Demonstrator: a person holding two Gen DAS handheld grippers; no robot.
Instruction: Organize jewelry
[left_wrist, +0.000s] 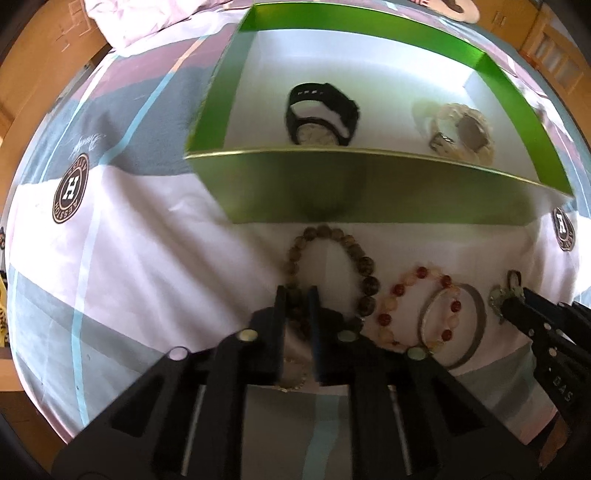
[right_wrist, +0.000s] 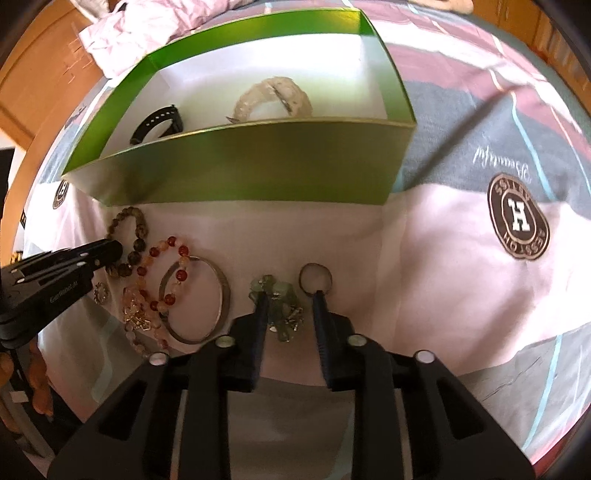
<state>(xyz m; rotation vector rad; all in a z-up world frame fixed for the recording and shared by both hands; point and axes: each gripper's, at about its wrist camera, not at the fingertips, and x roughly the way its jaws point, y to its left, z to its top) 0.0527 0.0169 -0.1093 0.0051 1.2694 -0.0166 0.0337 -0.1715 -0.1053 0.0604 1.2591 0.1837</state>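
Observation:
A green box (left_wrist: 369, 192) with a white inside holds a black watch (left_wrist: 321, 112) and a pale bracelet (left_wrist: 461, 133). In front of it on the bedsheet lie a brown bead bracelet (left_wrist: 332, 266), a red-and-cream bead bracelet (left_wrist: 417, 306) and a silver bangle (left_wrist: 465, 332). My left gripper (left_wrist: 297, 295) is nearly shut around the brown bracelet's beads. My right gripper (right_wrist: 290, 299) is open around a green stone piece (right_wrist: 280, 299), with a small ring (right_wrist: 315, 278) at its right finger. Both grippers are low over the sheet.
The box (right_wrist: 240, 166) also shows in the right wrist view, with the brown bracelet (right_wrist: 127, 236), the bangle (right_wrist: 199, 299) and a gold chain (right_wrist: 136, 319). A crumpled pink quilt (right_wrist: 147, 29) lies behind the box. Wooden furniture (left_wrist: 33, 74) borders the bed.

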